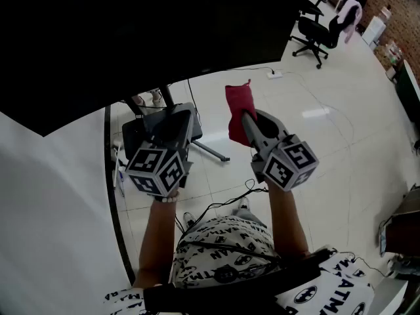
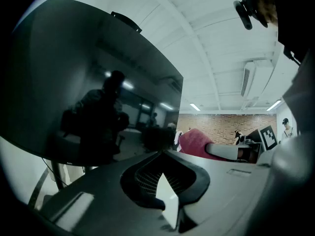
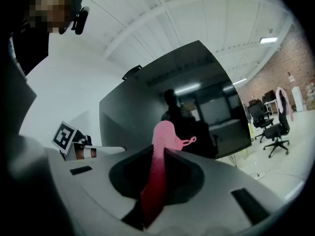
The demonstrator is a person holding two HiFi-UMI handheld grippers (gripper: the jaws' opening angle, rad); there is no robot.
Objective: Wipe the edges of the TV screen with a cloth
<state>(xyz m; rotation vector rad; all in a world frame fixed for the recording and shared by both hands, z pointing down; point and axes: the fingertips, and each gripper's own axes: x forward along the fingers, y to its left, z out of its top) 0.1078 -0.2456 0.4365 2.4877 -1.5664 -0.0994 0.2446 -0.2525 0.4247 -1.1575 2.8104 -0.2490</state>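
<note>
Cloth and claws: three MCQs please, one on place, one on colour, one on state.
1. Where is the cloth?
A) in the left claw
B) in the right claw
C) in neither claw

2. What colour is the cloth?
A) white
B) blue
C) red

3. What state is the left claw in?
A) shut, empty
B) wide open
C) shut on the cloth

Key:
1 B: the right gripper view shows the cloth pinched between that claw's jaws.
2 C: it shows red in the head view and in the right gripper view.
3 A: the left gripper view shows the jaw tips meeting with nothing between them.
</note>
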